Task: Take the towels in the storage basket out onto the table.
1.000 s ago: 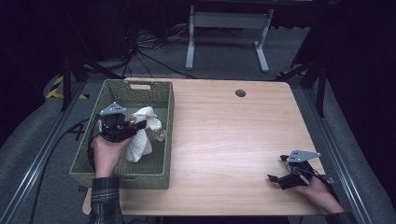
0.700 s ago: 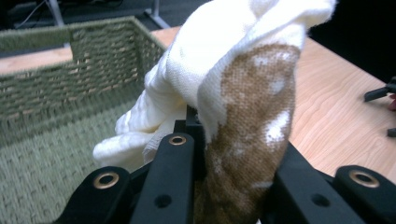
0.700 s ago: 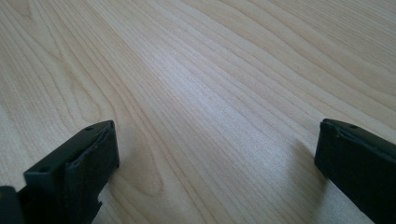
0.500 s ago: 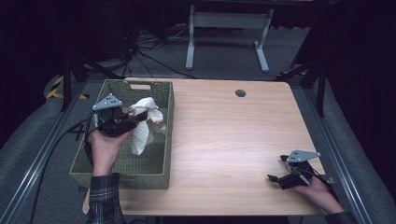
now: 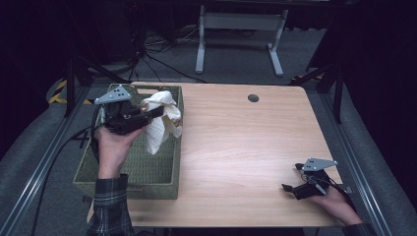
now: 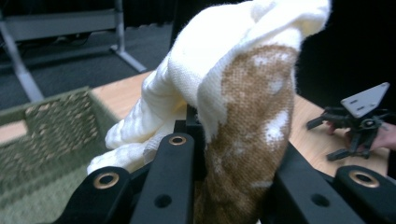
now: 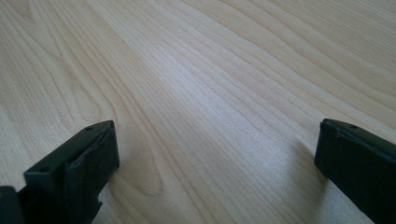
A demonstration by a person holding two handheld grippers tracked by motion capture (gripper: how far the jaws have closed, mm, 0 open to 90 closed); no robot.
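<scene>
A white knitted cloth (image 5: 160,120) with a brown patch (image 6: 247,121) hangs from my left gripper (image 5: 155,112), which is shut on it above the green woven basket (image 5: 147,172) at the table's left side. The cloth drapes over the jaws and its lower end dangles over the basket's right wall. My right gripper (image 5: 290,189) rests low on the wooden table (image 5: 246,142) near the front right corner, open, with only bare wood (image 7: 210,116) between its jaws. The same right gripper (image 6: 359,119) shows far off in the left gripper view.
A small dark round hole (image 5: 253,98) sits in the tabletop near its far edge. A white metal stand (image 5: 236,29) is on the floor beyond the table. Cables trail on the floor at the left.
My left gripper has risen with the cloth, lifting it out of the basket and slightly toward the far right. The right gripper has stayed put.
</scene>
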